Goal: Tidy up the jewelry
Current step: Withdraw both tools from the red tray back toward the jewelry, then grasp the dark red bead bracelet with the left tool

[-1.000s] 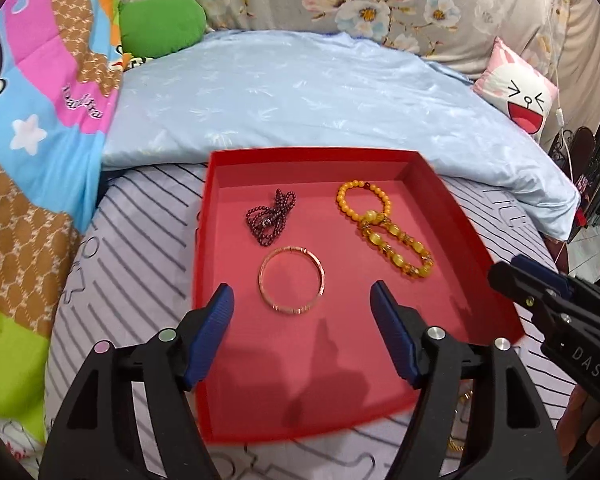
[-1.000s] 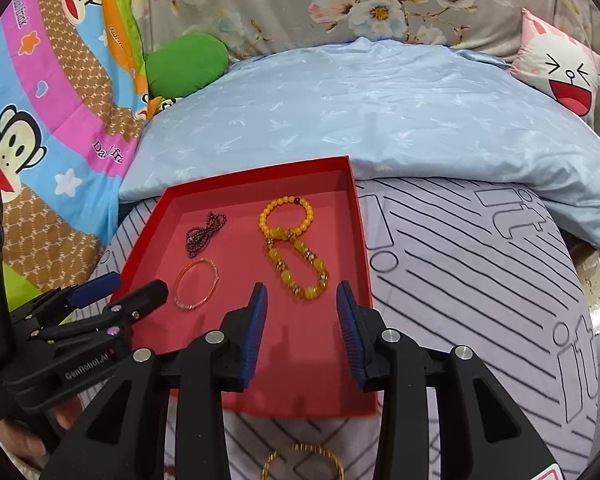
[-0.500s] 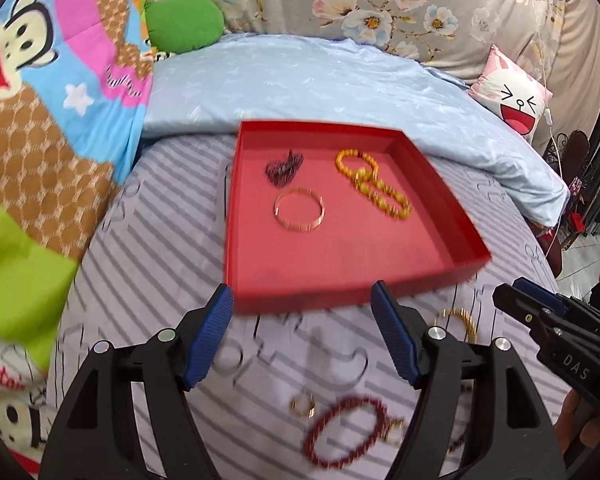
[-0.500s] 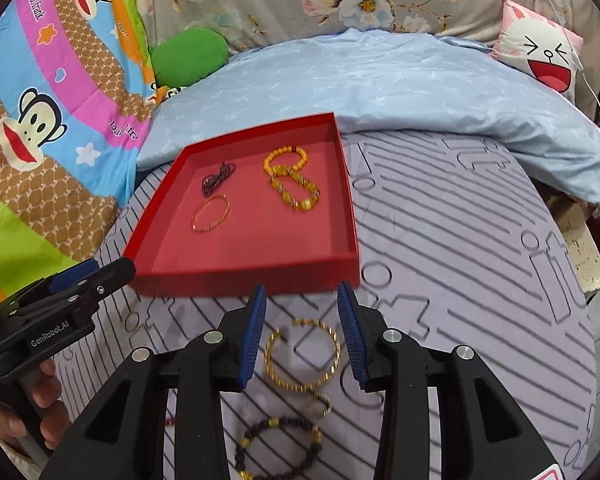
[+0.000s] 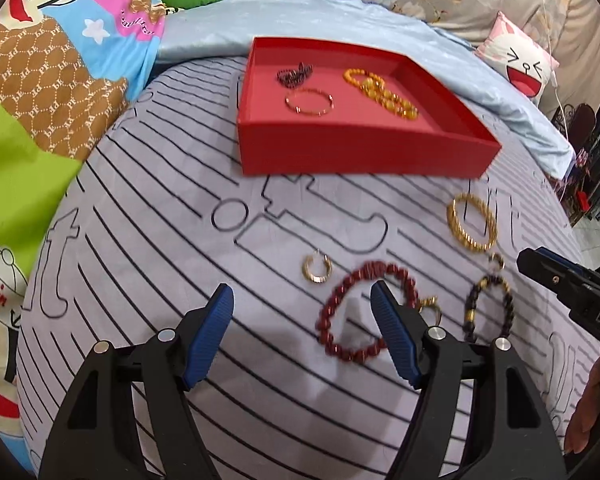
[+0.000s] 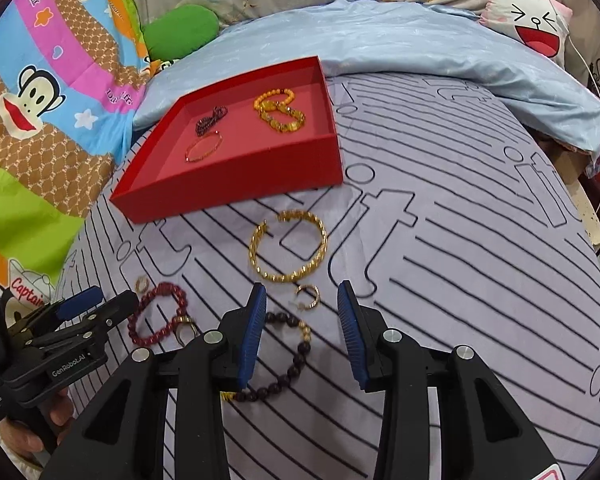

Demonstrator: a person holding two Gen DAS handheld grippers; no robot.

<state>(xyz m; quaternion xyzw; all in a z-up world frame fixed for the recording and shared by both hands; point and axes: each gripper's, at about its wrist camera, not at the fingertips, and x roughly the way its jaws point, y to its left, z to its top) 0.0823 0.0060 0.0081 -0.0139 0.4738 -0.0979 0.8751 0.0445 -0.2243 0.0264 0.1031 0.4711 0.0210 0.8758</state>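
Your left gripper [image 5: 300, 334] has its jaws wide, nothing between them, hovering over the grey striped bedsheet [image 5: 180, 240]; its right blue pad sits in front of the dark red beaded bracelet [image 5: 342, 308]. Your right gripper [image 6: 302, 332] has its jaws moderately wide and empty, above the dark brown beaded bracelet with gold spacers [image 6: 288, 364]; a small gold hoop earring [image 6: 309, 296] lies between the pad tips in that view. The shallow red cardboard tray [image 5: 360, 148] sits further up the bed, its far edge against the pale blue quilt [image 6: 420, 40]. Inside the tray: a thin rose-gold bangle [image 5: 309, 103], a bunched dark beaded chain [image 5: 295, 73] and two overlapping amber-yellow beaded bracelets [image 5: 380, 90]. Loose on the sheet, near the tray's front wall: a chunky gold link bangle [image 6: 288, 246]. Another small gold hoop [image 5: 317, 270] lies just left of the red bracelet, and a small gold ring [image 6: 186, 324] touches that bracelet on its right side. Slight motion blur in the left wrist view.
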